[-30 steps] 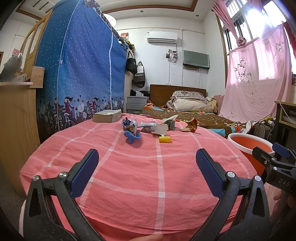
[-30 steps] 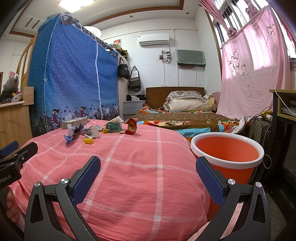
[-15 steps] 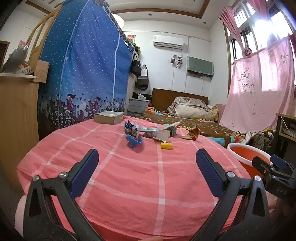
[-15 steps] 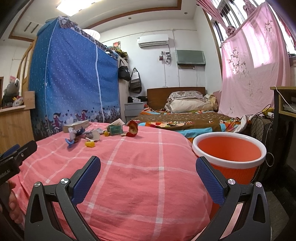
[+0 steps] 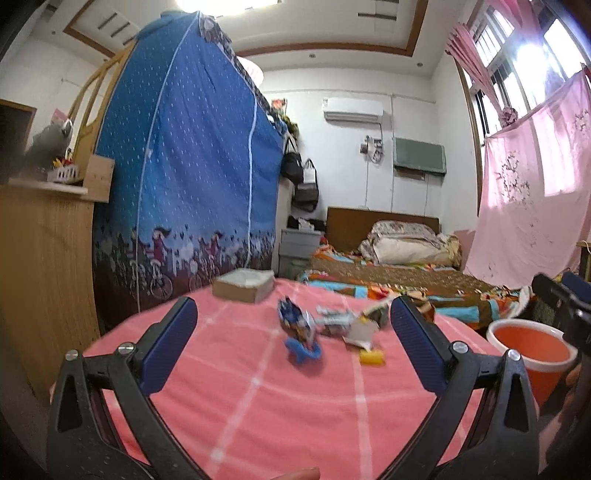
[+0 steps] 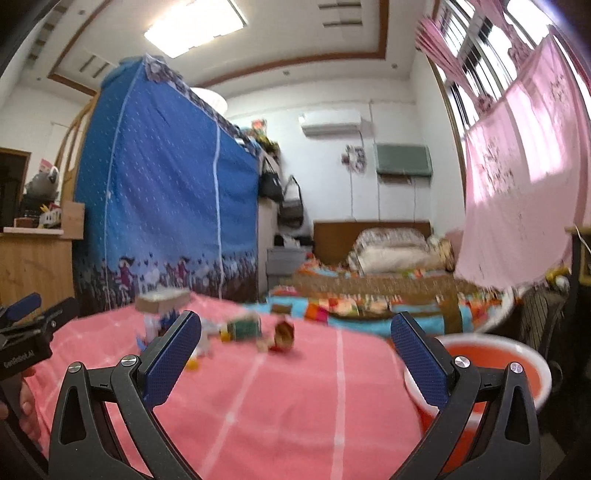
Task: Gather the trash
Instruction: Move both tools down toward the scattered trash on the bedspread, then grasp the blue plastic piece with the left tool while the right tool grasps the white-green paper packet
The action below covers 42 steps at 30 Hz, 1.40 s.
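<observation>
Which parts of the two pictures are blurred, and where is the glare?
Left wrist view: the trash on the pink cloth is slightly smeared; the window is blown out. Right wrist view: heavier motion blur over the bed and trash; the ceiling lamp glares. Both tongs look sharp.

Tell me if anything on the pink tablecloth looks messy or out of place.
Yes: a blue toy, wrappers, a torn paper scrap and a yellow piece lie scattered mid-table. The orange bin stands beside the table.
</observation>
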Motion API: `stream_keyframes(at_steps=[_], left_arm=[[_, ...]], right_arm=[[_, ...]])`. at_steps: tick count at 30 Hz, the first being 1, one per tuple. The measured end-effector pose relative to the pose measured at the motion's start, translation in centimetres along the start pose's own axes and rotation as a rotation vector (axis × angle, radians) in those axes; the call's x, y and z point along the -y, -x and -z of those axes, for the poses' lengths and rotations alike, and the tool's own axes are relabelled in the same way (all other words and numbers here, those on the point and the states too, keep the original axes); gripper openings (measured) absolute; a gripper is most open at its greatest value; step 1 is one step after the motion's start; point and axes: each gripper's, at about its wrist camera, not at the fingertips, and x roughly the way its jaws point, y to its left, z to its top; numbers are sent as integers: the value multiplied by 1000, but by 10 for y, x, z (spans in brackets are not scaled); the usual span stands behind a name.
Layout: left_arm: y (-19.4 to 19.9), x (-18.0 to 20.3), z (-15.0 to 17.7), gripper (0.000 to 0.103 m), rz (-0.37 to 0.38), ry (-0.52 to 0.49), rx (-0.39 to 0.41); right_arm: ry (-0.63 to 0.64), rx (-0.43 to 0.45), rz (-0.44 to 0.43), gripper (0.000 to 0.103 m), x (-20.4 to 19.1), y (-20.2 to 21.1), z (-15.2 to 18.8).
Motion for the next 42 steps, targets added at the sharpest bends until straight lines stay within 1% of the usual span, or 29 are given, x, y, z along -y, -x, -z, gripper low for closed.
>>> stream_keyframes(at_steps=[2, 5, 7, 9, 11, 13, 15, 17, 20, 22, 25, 26, 27, 28, 29, 30, 31, 32, 34, 38, 39, 40, 41, 42], left_arm=[[-5, -3, -5, 103, -9, -9, 29], [-15, -8, -14, 103, -23, -24, 101], [-21, -8, -18, 103, -29, -41, 128], [-31, -8, -20, 103, -31, -58, 135], [-39, -11, -20, 103, -25, -61, 119], [-49, -13, -17, 103, -7, -51, 67], [-59, -18, -16, 103, 19, -25, -2], [-68, -22, -15, 103, 21, -4, -49], [-77, -25, -10, 103, 29, 25, -106], [-87, -25, -7, 103, 31, 37, -173], [-101, -25, 1, 103, 63, 45, -265], [-105, -24, 4, 101, 74, 46, -299], [-111, -21, 8, 100, 103, 42, -346], [-113, -20, 10, 95, 112, 38, -367], [-115, -18, 13, 89, 120, 30, -394], [-119, -14, 16, 86, 135, 20, -427], [-122, -12, 18, 82, 143, 13, -449], [-125, -10, 20, 79, 149, 4, -475], [-131, -5, 26, 75, 168, -6, -527], [-139, -5, 29, 69, 199, -5, -590], [-141, -4, 30, 67, 207, -3, -608], [-144, -5, 31, 62, 214, -2, -620], [-145, -4, 32, 59, 219, -1, -632], [-146, -4, 33, 54, 219, -1, -644]], right_arm=[[13, 39, -18, 103, -4, -10, -9], [32, 93, -50, 103, -9, -26, -18], [29, 116, -58, 103, -10, -37, -21], [20, 118, -70, 103, -11, -53, -24], [16, 92, -85, 103, -14, -69, -25], [12, 57, -103, 103, -17, -83, -24], [8, 13, -111, 103, -19, -95, -20], [9, -46, -149, 103, -22, -107, -16], [30, -129, -165, 103, -29, -122, -10], [42, -187, -183, 103, -35, -132, -6], [44, -281, -219, 103, -40, -147, 1], [47, -322, -228, 103, -41, -153, 5], [50, -354, -236, 99, -42, -159, 9], [54, -384, -244, 93, -43, -163, 13], [56, -418, -252, 88, -44, -167, 19], [55, -443, -259, 81, -45, -169, 24], [54, -470, -270, 77, -46, -172, 27], [48, -496, -285, 76, -47, -174, 31], [27, -519, -310, 72, -46, -175, 34], [8, -534, -335, 70, -45, -178, 36], [5, -540, -343, 68, -46, -179, 35], [6, -546, -352, 66, -47, -180, 36], [10, -553, -362, 65, -49, -182, 37], [17, -558, -371, 63, -51, -182, 37]])
